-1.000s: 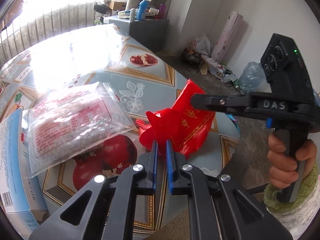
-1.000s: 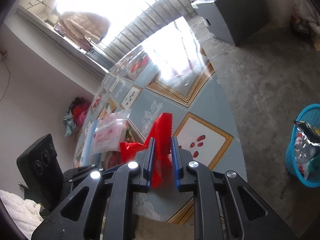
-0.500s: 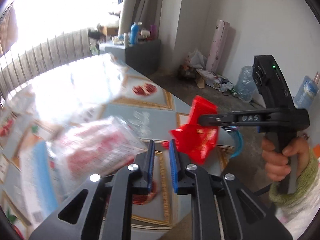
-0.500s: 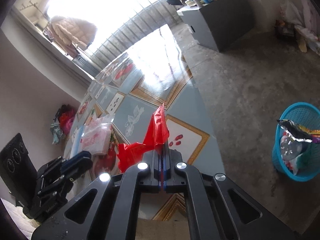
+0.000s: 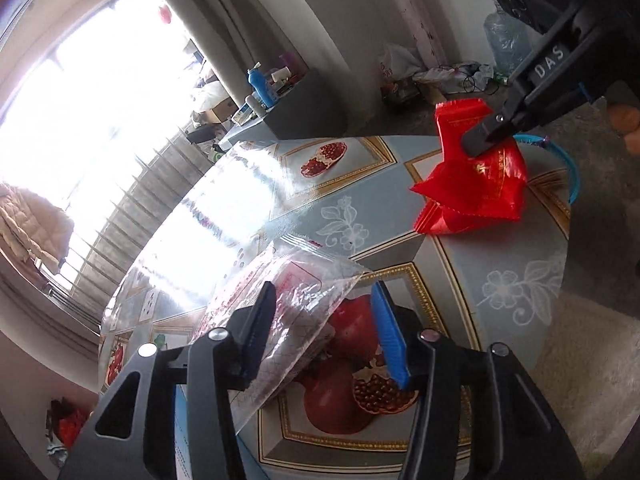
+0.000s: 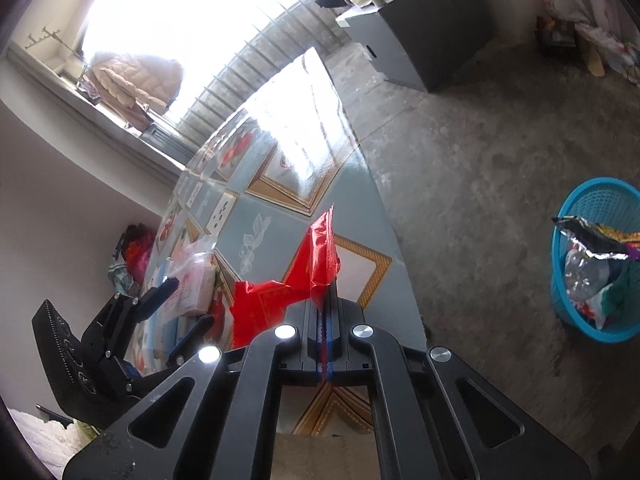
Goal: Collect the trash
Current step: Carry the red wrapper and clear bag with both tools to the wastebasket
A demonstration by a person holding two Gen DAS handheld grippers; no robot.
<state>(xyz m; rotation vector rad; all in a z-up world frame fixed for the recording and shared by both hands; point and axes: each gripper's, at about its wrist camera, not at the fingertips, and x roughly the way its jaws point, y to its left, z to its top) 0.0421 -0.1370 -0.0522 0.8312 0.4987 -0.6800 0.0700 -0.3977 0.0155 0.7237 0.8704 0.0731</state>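
Pinching a crumpled red wrapper [image 6: 316, 256] between closed fingers, the right gripper [image 6: 326, 316] holds it above the worktop's [image 5: 400, 216] edge. Spread wide, the left gripper [image 5: 324, 320] hovers over a clear plastic bag [image 5: 288, 304] lying on the worktop. On the floor stands a blue basket [image 6: 600, 200] with trash inside.

Red wrapper [image 5: 476, 184]: crinkled foil-like plastic with gold print, lifted off the surface, pinched along one edge | Clear bag [image 5: 288, 312]: transparent, red printed label, lying flat and creased on the surface | Blue basket [image 6: 600, 256]: mesh plastic, upright on the floor, holding crumpled packaging
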